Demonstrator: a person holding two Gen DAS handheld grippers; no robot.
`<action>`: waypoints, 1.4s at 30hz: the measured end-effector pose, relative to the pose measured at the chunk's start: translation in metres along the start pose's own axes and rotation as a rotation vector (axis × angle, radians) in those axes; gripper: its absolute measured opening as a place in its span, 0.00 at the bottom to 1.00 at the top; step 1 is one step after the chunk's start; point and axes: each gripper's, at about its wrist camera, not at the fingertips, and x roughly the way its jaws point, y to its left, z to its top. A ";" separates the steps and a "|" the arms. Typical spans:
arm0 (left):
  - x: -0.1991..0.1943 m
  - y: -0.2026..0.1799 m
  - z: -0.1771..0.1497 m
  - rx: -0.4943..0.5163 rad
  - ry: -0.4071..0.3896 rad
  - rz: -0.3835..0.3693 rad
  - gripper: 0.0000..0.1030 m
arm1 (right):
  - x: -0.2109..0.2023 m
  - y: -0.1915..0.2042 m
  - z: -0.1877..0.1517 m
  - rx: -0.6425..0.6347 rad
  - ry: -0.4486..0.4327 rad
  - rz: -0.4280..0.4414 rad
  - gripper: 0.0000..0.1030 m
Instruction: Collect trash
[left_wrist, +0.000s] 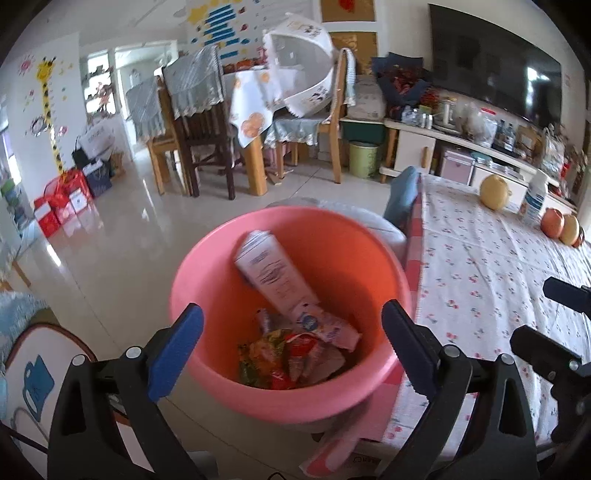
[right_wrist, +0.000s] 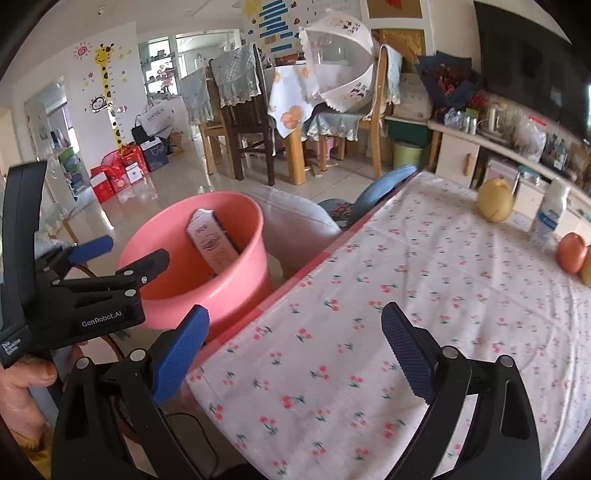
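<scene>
A pink bucket (left_wrist: 229, 280) stands on the floor beside the table's left edge. It holds a white carton (left_wrist: 275, 280) leaning upright and crumpled wrappers (left_wrist: 291, 354) at the bottom. My left gripper (left_wrist: 291, 343) is open and empty, hovering just above the bucket's near rim. In the right wrist view the bucket (right_wrist: 236, 291) and carton (right_wrist: 212, 247) show at left, with the left gripper (right_wrist: 125, 251) over it. My right gripper (right_wrist: 295, 350) is open and empty above the cherry-print tablecloth (right_wrist: 424, 295) near the table's front left corner.
Yellow and orange fruits (right_wrist: 495, 201) and a white bottle (right_wrist: 550, 214) sit at the table's far right. A grey cushion (right_wrist: 295, 221) and blue chair (right_wrist: 380, 188) stand behind the bucket. Dining chairs, a green bin (left_wrist: 364, 158) and a cluttered TV cabinet lie beyond.
</scene>
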 end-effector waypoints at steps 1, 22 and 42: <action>-0.004 -0.006 0.001 0.009 -0.008 -0.002 0.95 | -0.003 -0.001 -0.002 -0.002 -0.003 -0.009 0.91; -0.079 -0.100 0.004 0.108 -0.136 -0.135 0.96 | -0.106 -0.063 -0.047 0.088 -0.079 -0.189 0.92; -0.164 -0.177 -0.003 0.197 -0.264 -0.279 0.96 | -0.226 -0.096 -0.097 0.194 -0.200 -0.359 0.93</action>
